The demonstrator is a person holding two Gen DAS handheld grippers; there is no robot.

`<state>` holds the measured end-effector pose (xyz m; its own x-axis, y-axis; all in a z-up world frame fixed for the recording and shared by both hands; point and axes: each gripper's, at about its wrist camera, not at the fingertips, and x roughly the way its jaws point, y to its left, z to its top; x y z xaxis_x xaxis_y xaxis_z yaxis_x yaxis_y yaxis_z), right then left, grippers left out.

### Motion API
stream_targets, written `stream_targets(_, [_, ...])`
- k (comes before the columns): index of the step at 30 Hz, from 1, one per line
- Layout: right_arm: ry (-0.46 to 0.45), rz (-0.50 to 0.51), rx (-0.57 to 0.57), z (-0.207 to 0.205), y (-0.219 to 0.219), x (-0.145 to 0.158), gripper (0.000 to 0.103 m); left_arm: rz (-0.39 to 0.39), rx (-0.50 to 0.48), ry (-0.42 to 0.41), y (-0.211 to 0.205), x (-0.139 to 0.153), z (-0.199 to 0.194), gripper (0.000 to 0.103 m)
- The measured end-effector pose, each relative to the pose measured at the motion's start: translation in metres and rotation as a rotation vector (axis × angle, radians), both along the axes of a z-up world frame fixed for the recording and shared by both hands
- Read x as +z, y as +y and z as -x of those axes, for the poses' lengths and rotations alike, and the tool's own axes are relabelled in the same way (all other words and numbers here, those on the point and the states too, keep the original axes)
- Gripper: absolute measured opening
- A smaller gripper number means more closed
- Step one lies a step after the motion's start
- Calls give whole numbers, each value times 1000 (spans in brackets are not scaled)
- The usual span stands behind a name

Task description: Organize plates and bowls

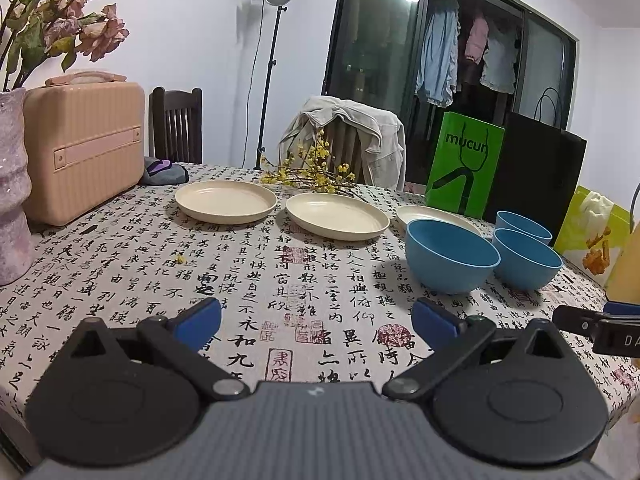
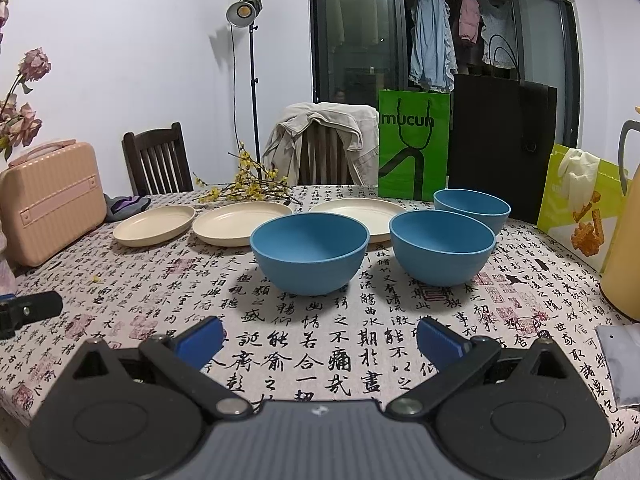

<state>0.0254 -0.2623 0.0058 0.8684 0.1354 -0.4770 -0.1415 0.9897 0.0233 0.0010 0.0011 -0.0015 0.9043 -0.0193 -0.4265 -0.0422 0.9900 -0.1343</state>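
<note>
Ahead of both grippers, three cream plates and three blue bowls sit apart on the calligraphy-print surface [image 2: 120,292], none stacked. The left gripper [image 1: 316,318] hovers low with its jaws spread wide and empty — the left plate [image 1: 226,201] and the middle plate [image 1: 337,216] lie well beyond its blue pads [image 1: 200,320], while the third plate [image 1: 420,214] shows partly behind the nearest bowl [image 1: 452,258]. The right gripper [image 2: 320,338] also has its jaws wide, holding nothing; the nearest bowl stands ahead of them, slightly left of centre, the second bowl [image 2: 442,248] ahead to the right, and the far bowl [image 2: 472,206] behind that one. A pink case [image 2: 48,200] stands at the left edge — a green bag [image 2: 412,148] and a black bag [image 2: 500,140] stand upright behind the bowls.
</note>
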Motion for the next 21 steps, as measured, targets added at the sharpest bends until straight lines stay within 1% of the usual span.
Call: stream_targets(21, [-1, 1, 1, 1, 1, 1, 103, 1, 2, -6, 3, 1, 1, 103])
